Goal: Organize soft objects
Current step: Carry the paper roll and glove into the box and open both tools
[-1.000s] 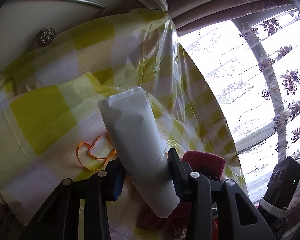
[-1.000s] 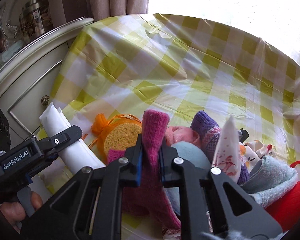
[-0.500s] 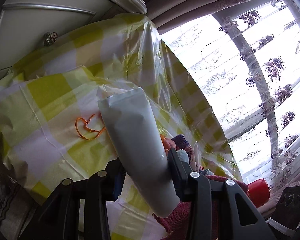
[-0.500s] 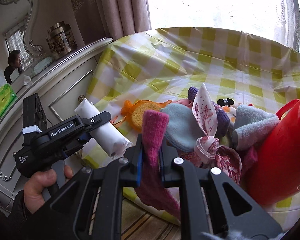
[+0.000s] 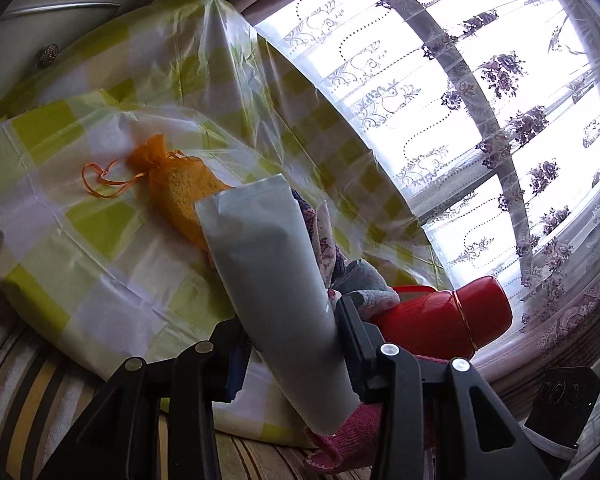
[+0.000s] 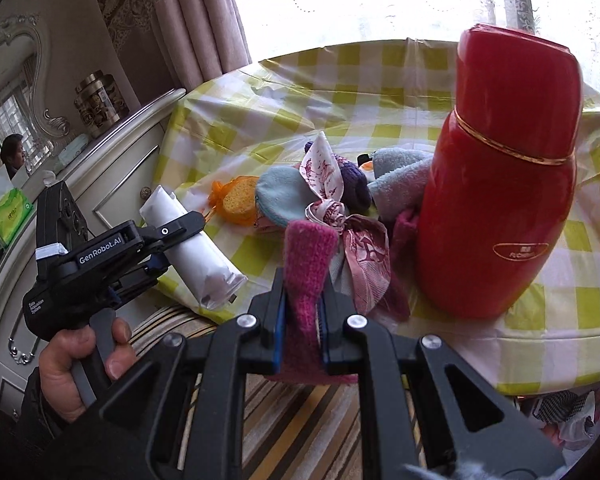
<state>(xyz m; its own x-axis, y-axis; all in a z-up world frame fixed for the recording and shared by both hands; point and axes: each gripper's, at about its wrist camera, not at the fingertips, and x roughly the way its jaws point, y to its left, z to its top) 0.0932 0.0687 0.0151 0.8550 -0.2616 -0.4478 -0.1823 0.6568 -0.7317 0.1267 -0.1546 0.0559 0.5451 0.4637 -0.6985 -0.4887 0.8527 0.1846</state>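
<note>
My left gripper (image 5: 290, 344) is shut on a white tube-shaped pack (image 5: 272, 280), held in the air off the near edge of the round table. From the right wrist the same white pack (image 6: 192, 248) shows at the left, in the left gripper (image 6: 172, 240) that a hand (image 6: 80, 364) holds. My right gripper (image 6: 302, 312) is shut on a pink knitted piece (image 6: 306, 268), also lifted off the table edge. On the yellow checked tablecloth (image 6: 340, 92) lies a heap of soft things (image 6: 332, 196): light blue cloth, patterned scarf, purple knit, towel. An orange mesh bag with a sponge (image 5: 176, 188) lies beside it.
A tall red thermos flask (image 6: 500, 176) stands at the table's near right edge, close to the heap. A cream cabinet (image 6: 112, 168) with tins and a tissue box flanks the table on the left. Curtained windows (image 5: 480, 92) lie behind. Striped carpet (image 6: 300, 420) runs below.
Both grippers have drawn back from over the table to beyond its near edge, still holding their items. The orange bag, the heap and the red flask have come into fuller view.
</note>
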